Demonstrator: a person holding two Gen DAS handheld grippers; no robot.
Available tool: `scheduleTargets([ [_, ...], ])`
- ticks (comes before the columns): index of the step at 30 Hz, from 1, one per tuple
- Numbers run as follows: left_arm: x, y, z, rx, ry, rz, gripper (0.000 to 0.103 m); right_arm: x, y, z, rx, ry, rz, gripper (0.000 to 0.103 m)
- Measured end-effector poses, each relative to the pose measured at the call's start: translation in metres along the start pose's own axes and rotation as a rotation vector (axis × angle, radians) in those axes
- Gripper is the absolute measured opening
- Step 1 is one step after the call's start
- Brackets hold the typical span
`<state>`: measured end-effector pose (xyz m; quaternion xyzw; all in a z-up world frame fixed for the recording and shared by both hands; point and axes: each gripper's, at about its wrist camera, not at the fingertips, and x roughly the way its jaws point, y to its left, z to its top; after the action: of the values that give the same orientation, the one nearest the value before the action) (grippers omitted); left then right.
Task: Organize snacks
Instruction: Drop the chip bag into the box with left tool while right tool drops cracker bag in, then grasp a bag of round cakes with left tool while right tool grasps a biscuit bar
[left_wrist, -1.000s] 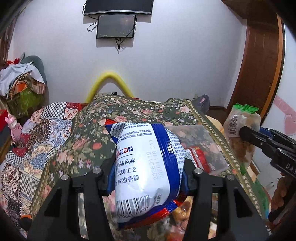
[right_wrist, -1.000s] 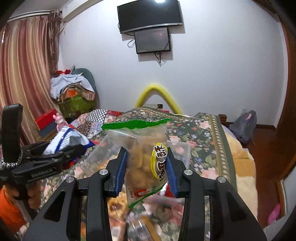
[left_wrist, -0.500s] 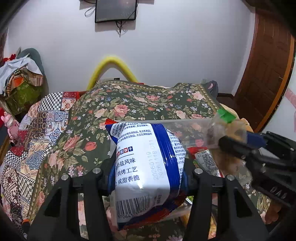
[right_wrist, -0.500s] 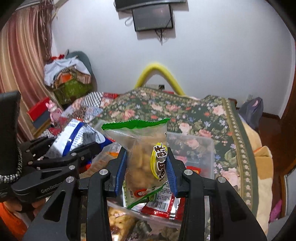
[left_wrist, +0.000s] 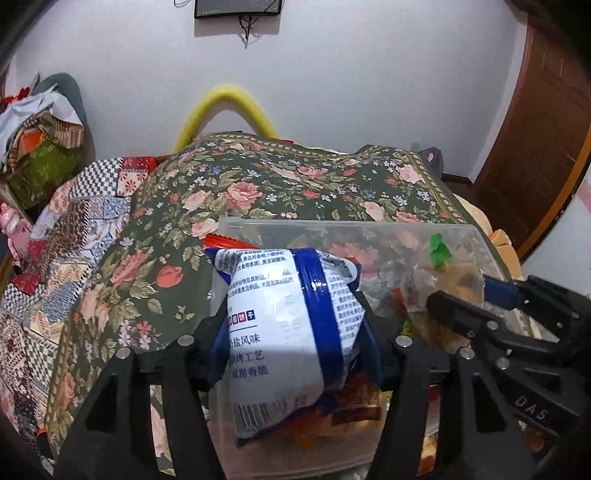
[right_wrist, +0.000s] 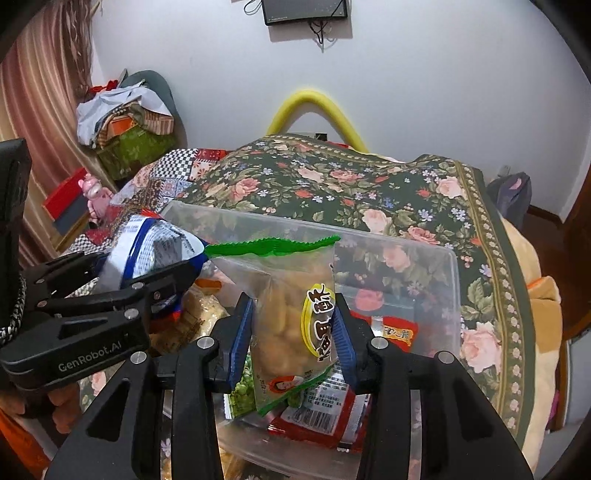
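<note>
The left hand-held gripper (left_wrist: 291, 354), its jaws just opening, has the blue-and-white snack bag (left_wrist: 288, 325) between them, seemingly still touching. The right hand-held gripper (right_wrist: 291, 332) clamps a green-topped snack bag (right_wrist: 288, 310). Both hang over the clear bin (right_wrist: 424, 266) on the floral bed (right_wrist: 369, 184).

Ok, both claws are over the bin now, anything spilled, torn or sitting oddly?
Nothing stands out. The blue-and-white snack bag in the left claw and the green-topped snack bag in the right claw look intact, above the clear plastic bin, where red packets already lie.
</note>
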<state>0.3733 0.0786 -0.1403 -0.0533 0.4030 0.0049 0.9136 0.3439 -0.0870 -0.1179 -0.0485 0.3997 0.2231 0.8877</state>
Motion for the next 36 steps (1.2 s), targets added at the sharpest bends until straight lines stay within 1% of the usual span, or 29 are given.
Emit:
scheduleTargets([
  [3,-0.007,0.0,0.0,0.011,-0.008,0.006,0.061,-0.005,0.001,0.002,-0.003,-0.003,0.0,0.042],
  [5,-0.017,0.0,0.002,0.012,-0.022,0.004,0.063,-0.011,0.001,0.003,0.0,-0.012,-0.001,0.048],
  [7,-0.029,-0.001,0.004,0.016,-0.04,-0.002,0.063,-0.022,0.001,0.005,-0.002,-0.033,-0.003,0.05],
  [14,-0.084,-0.012,-0.002,0.06,-0.104,-0.014,0.065,-0.068,-0.004,0.002,-0.014,-0.101,-0.01,0.051],
  [16,-0.099,-0.017,-0.008,0.071,-0.115,-0.022,0.066,-0.085,-0.008,-0.004,-0.013,-0.122,-0.012,0.051],
  [20,-0.122,-0.026,-0.024,0.079,-0.121,-0.051,0.067,-0.107,-0.016,-0.018,-0.012,-0.136,-0.011,0.051],
  [26,-0.142,-0.043,-0.06,0.104,-0.099,-0.087,0.068,-0.132,-0.022,-0.048,-0.031,-0.138,-0.029,0.051],
  [31,-0.147,-0.053,-0.096,0.102,-0.044,-0.117,0.068,-0.142,-0.026,-0.073,-0.034,-0.121,-0.035,0.051],
  [36,-0.143,-0.057,-0.128,0.099,0.017,-0.124,0.068,-0.14,-0.026,-0.098,-0.037,-0.086,-0.034,0.053],
])
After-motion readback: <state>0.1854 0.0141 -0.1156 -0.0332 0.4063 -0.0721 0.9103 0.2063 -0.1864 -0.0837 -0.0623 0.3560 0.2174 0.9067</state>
